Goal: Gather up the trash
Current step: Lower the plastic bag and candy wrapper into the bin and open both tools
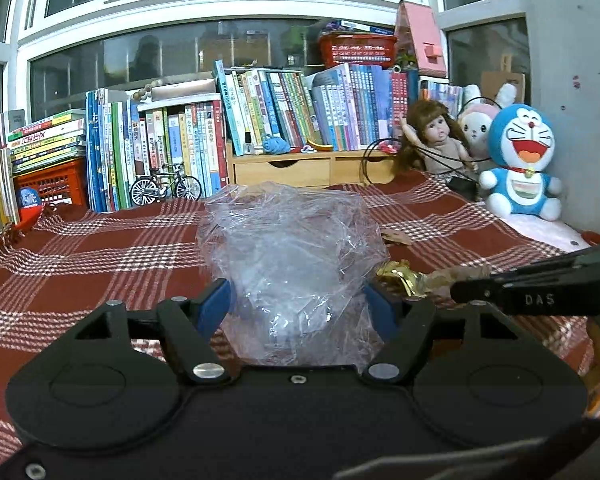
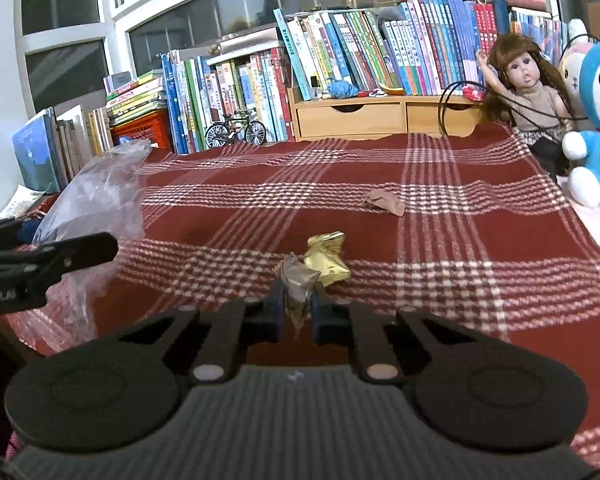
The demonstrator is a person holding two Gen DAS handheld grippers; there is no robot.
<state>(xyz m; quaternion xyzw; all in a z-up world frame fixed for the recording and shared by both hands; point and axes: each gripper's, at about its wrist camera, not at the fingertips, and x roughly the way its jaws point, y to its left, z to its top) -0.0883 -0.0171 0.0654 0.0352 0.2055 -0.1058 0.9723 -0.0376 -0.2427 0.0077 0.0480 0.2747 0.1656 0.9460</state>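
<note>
The clear plastic bag (image 1: 296, 264) is clamped by the left tool (image 1: 296, 304); a brown wrapper (image 2: 298, 284), centre frame, is pinched thinly by the right tool (image 2: 296, 308) and may be dropped.

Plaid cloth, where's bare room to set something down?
Free: the plaid cloth between brown scrap and wooden drawers, also its right side. Crowded: around the gold wrapper by the right claw, and the plastic bag.
</note>
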